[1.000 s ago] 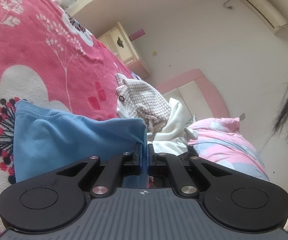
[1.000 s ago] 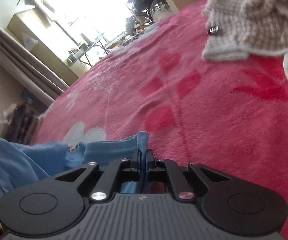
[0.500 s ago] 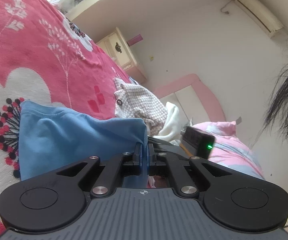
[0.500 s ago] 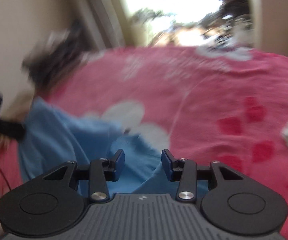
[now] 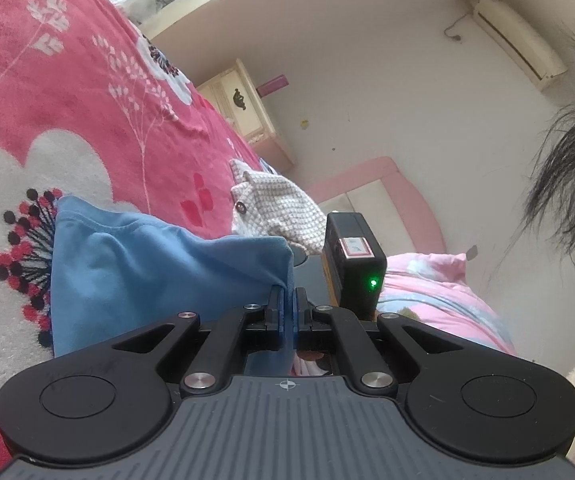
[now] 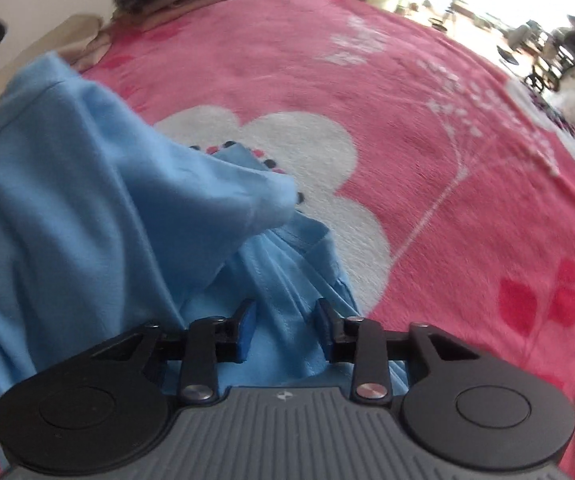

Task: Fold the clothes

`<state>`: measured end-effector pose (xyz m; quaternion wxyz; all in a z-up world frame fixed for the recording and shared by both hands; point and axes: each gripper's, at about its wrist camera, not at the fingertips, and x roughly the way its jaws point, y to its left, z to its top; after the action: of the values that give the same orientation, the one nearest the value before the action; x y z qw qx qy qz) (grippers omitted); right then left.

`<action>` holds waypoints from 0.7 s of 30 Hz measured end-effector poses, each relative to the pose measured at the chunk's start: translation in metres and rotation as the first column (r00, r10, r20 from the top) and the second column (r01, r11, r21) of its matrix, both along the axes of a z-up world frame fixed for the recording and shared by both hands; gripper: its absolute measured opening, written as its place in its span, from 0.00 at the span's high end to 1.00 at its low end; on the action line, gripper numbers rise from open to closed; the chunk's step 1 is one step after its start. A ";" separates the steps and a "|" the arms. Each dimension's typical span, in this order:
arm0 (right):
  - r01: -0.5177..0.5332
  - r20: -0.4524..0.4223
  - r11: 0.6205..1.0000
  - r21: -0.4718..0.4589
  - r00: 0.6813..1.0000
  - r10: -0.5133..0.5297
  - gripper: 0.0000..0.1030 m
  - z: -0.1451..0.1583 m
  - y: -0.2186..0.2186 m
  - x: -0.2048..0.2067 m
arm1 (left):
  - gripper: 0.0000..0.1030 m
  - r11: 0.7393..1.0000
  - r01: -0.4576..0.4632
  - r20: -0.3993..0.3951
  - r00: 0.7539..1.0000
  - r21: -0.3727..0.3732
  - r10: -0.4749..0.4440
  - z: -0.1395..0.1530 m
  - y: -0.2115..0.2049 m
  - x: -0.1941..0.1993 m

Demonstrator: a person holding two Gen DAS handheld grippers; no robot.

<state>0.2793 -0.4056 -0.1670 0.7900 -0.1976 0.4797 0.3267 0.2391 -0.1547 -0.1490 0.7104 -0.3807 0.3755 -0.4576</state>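
On a pink floral blanket [image 6: 427,128], the left gripper [image 5: 288,304] pinched a blue garment's [image 5: 147,272] corner, lifting it for folding; the right gripper [image 6: 285,330] hovered spread over its bunched cloth.

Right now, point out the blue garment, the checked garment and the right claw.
blue garment [image 5: 159,276], left wrist view, its flat middle.
checked garment [image 5: 283,208], left wrist view, its knit body.
right claw [image 6: 283,330], right wrist view, midway between open fingertips.
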 end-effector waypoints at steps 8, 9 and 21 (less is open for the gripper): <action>-0.014 0.011 0.998 -0.055 1.000 0.014 0.76 -0.003 0.010 0.004 | 0.98 1.000 0.003 -0.005 1.000 -0.003 -0.003 0.000 0.001 0.001; -0.008 0.005 0.998 -0.055 1.000 0.009 0.75 -0.003 0.010 0.005 | 0.98 1.000 0.004 -0.003 1.000 -0.001 -0.004 0.000 0.001 0.000; -0.056 0.105 0.993 0.102 0.993 0.045 0.95 0.025 0.011 0.005 | 0.98 1.000 0.008 0.009 1.000 -0.008 -0.008 0.003 -0.003 -0.003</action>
<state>0.2842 -0.3950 -0.1425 0.8143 -0.1844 0.4157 0.3607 0.2360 -0.1581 -0.1456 0.7086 -0.3801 0.3722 -0.4636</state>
